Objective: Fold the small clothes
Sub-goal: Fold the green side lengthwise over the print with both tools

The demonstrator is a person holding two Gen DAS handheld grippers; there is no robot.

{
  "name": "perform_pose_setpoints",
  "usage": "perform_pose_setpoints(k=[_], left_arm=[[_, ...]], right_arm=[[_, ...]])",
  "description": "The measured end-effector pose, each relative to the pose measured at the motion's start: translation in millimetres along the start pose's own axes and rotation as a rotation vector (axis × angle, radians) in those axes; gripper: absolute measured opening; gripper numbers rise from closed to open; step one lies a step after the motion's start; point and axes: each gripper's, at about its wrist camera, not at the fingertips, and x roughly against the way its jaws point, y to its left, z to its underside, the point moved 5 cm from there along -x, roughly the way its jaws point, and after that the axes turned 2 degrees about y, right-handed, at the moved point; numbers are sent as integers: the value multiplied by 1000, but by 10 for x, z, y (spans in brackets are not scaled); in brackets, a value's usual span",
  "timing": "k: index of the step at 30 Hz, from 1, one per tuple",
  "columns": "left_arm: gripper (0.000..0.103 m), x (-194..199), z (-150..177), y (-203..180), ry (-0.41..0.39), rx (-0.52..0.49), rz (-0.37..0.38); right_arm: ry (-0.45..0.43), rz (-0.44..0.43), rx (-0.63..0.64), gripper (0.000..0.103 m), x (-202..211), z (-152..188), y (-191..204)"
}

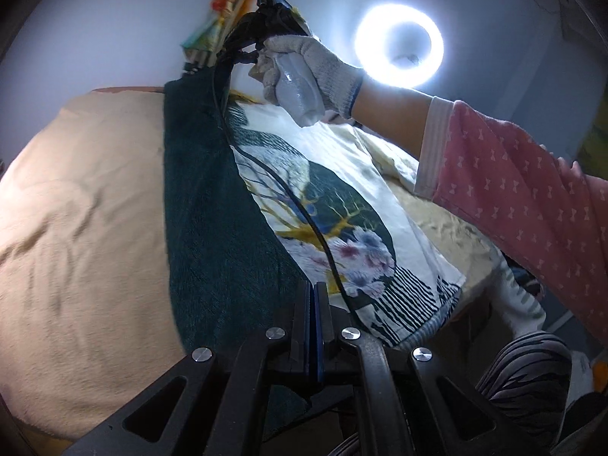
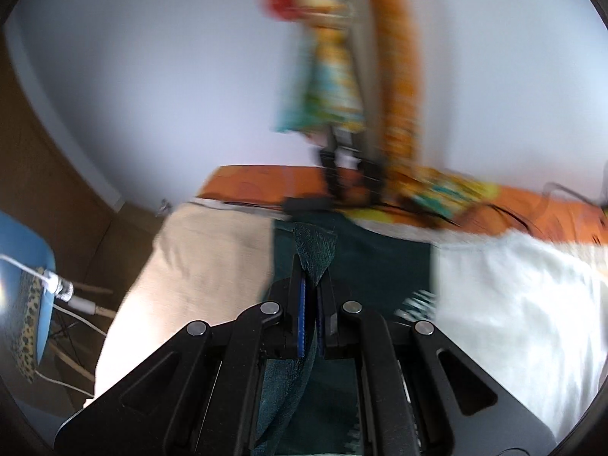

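The dark green cloth [image 1: 212, 205] lies spread over a beige blanket [image 1: 83, 205] on what looks like a bed, with a white printed garment [image 1: 342, 205] beside it and partly over its right edge. It reads as a soft, nappy knit: light, limp, with no stiffness of its own, so it will sag from wherever it is pinched and drape rather than hold a crease. The right claw [image 2: 312, 266] is clamped on a corner of that green cloth [image 2: 315, 247]; a pointed flap stands up above the blue pads and more fabric trails down between the fingers. In the left wrist view the right claw [image 1: 243, 55] sits at the far end of the cloth, held by a gloved hand [image 1: 311, 72] in a pink sleeve [image 1: 524, 190]. The left claw [image 1: 314, 292] has its jaws together at the near edge of the green cloth; whether it actually pinches fabric I cannot tell, since nothing shows between the pads. The fuzzy surface should grip well against the pads and is unlikely to slip, and nothing here is fragile. Corners and hems are the sensible places to hold, pinching a single layer so the white garment is not dragged along. A black cable [image 1: 288, 197] crosses the printed garment and could snag it.
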Motion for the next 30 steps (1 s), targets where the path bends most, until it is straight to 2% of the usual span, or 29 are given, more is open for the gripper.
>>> perform_pose_setpoints(k=[6, 8, 10, 11, 12, 13, 14, 15, 19, 21, 24, 27, 30], left_arm=[[0, -282, 24, -174, 81, -42, 11], [0, -339, 20, -202, 92, -48, 9], [0, -383, 16, -210, 109, -49, 22], [4, -406, 13, -228, 121, -50, 36], [15, -422, 9, -253, 134, -53, 60], [30, -430, -5, -298, 143, -59, 86], [36, -429, -20, -343, 139, -67, 94], [40, -390, -36, -387, 129, -82, 99], [42, -195, -90, -406, 84, -70, 110], [42, -41, -115, -285, 40, -32, 75], [43, 115, -95, -14, 3, 24, -22], [42, 179, -21, 240, 13, 74, -95], [42, 198, 61, 308, 22, 63, -139]], right_arm=[[31, 40, -90, 5, -59, 174, -666], [44, 23, -112, 5, -120, 202, -775], [50, 57, -98, 5, -195, 220, -814], [58, 77, -89, 8, -228, 229, -834], [77, 109, -78, 18, -266, 235, -855], [95, 143, -71, 26, -295, 248, -881], [99, 169, -69, 48, -280, 269, -919], [88, 188, -69, 57, -230, 281, -948], [50, 191, -68, 58, 53, 337, -1034], [31, 166, -76, 58, 235, 380, -1043], [4, 109, -77, 58, 576, 495, -1000], [-16, 67, -63, 58, 924, 660, -921], [-22, 8, -45, 58, 1285, 894, -808]])
